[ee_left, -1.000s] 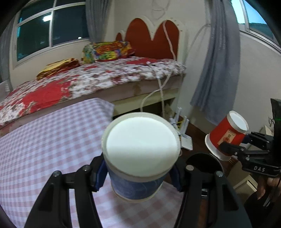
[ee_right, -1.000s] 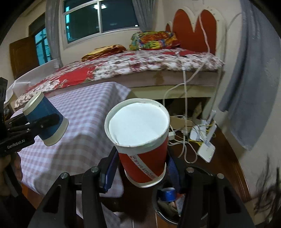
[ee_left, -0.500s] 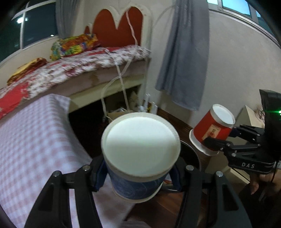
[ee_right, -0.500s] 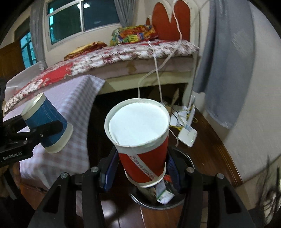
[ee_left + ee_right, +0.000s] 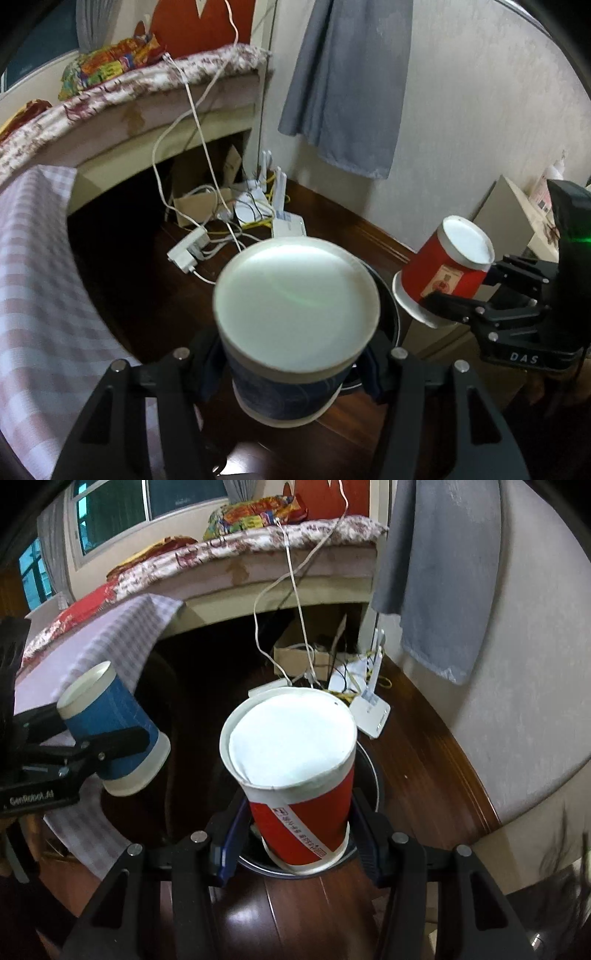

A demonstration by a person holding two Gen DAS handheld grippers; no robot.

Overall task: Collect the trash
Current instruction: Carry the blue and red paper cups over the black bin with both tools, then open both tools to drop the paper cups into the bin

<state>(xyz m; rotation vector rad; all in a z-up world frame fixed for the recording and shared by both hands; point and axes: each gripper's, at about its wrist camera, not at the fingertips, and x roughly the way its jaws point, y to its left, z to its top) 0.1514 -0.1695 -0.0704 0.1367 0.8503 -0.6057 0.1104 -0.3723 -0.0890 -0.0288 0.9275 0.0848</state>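
My left gripper [image 5: 291, 373] is shut on a blue paper cup [image 5: 295, 306], held with its white bottom toward the camera. It also shows in the right wrist view [image 5: 110, 731]. My right gripper [image 5: 295, 834] is shut on a red paper cup [image 5: 295, 775], held the same way; it shows at the right in the left wrist view [image 5: 443, 273]. Both cups hang over a round black trash bin [image 5: 369, 775] on the wooden floor, mostly hidden behind them.
A table with a pink checked cloth [image 5: 33, 295] stands at the left. A bed [image 5: 258, 554] is behind. Cables, a white power strip [image 5: 188, 251], a router [image 5: 373, 709] and a cardboard box [image 5: 299, 653] lie on the floor. A grey curtain [image 5: 351, 85] hangs on the wall.
Both grippers have swung away from the table and tilted down toward the floor. The trash bin now sits right under both cups. Both cups stay held.
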